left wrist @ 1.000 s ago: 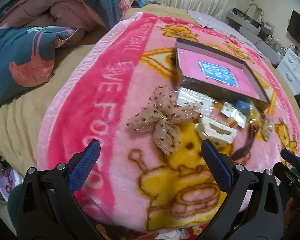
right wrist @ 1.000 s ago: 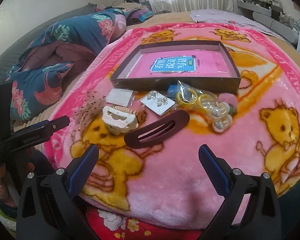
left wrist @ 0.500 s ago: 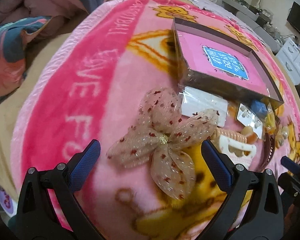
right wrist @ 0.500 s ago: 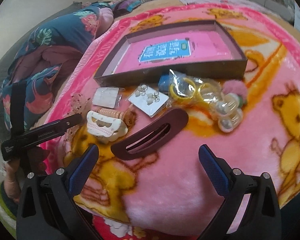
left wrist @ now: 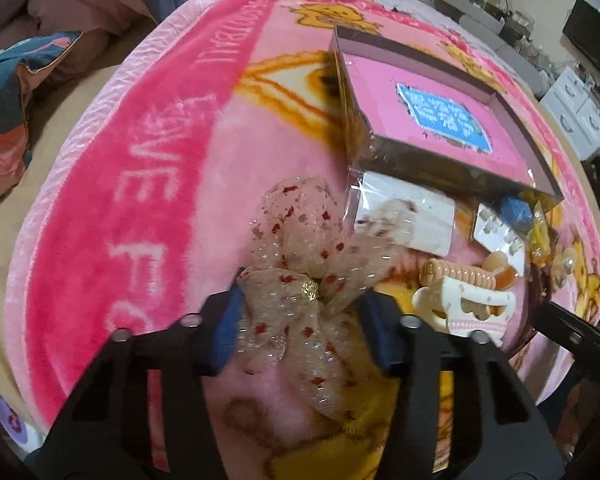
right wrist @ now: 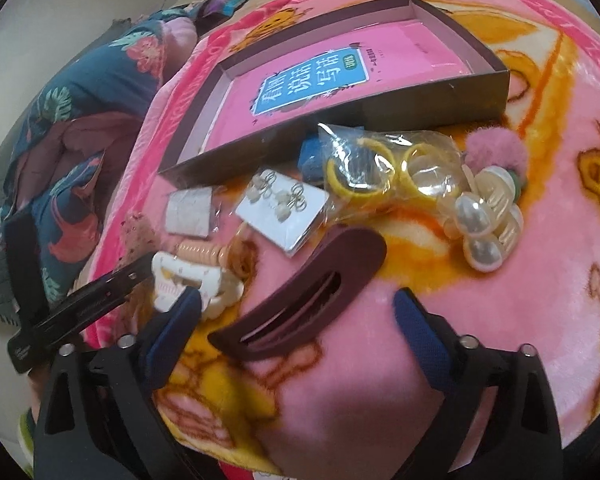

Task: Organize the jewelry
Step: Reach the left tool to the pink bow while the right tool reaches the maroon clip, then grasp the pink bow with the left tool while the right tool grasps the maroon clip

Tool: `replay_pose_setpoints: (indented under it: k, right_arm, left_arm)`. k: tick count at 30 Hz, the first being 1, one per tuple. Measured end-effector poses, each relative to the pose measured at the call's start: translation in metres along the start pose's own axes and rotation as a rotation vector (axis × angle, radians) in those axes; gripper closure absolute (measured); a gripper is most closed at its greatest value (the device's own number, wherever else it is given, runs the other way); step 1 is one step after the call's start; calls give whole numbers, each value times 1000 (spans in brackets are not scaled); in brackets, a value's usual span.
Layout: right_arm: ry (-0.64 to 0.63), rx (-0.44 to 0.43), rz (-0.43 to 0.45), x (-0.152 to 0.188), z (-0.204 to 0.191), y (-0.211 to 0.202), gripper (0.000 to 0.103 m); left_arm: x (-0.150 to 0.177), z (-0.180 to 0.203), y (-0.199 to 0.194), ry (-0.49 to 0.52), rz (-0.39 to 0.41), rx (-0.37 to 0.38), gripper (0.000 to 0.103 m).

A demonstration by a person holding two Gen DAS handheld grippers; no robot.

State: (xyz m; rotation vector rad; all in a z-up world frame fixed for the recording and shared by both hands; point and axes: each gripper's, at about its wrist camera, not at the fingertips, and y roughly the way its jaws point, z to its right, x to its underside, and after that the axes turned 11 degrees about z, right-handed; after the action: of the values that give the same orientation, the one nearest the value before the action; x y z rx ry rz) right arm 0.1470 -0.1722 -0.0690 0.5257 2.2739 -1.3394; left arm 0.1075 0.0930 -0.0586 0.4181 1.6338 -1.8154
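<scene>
So the left gripper [left wrist: 304,320] is sitting right on the sheer beige bow [left wrist: 304,280] with the red specks, its blue pads [left wrist: 226,328] pressing in on the bow's middle from both sides, so it's clamped on it. The bow is lying on the pink cartoon blanket [left wrist: 148,168], on the near side of the dark shallow box [left wrist: 452,168] and a bit to the left of it, with one wing overlapping the clear packet with the white card [left wrist: 404,216] that's lying right up against the box's front wall.

The right gripper [right wrist: 296,332] is hovering with its jaws wide apart, and the maroon oval hair clip [right wrist: 300,300] is lying flat between them, not touched by either pad as far as I can tell. That clip is nearer to the camera than the box [right wrist: 420,104], with the earring card [right wrist: 284,208] and the bag of yellow rings [right wrist: 372,172] lying between it and the box. The cream claw clip [right wrist: 192,284] is sitting just left of the maroon one, practically at the right gripper's left pad, and the pearl pieces [right wrist: 484,220] are piling up at the right, near the box's front right corner. A pink book is lying inside the box.
</scene>
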Motion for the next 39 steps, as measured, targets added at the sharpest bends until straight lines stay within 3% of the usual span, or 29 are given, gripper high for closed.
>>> replay_pose_setpoints:
  k: [2, 5, 10, 13, 15, 24, 39]
  right_arm:
    - [10, 8, 15, -3, 3, 1, 35]
    - [24, -8, 35, -7, 10, 1, 53]
    - [5, -75, 64, -11, 14, -7, 69]
    - [-11, -102, 77, -12, 16, -15, 73]
    - [-20, -114, 86, -14, 19, -21, 87]
    - [10, -141, 187, -35, 36, -64, 88]
    - [-6, -77, 439, -100, 69, -165, 88]
  left_arm:
    - [0, 1, -5, 8, 18, -4, 72]
    - [-1, 2, -12, 15, 45, -13, 75]
    - [-3, 2, -28, 7, 91, -13, 77]
    - [-4, 5, -35, 9, 102, -11, 77]
    - [-5, 10, -41, 18, 109, -8, 77]
    - [-16, 42, -61, 73, 142, 20, 77]
    - [-64, 139, -71, 184, 171, 128, 77]
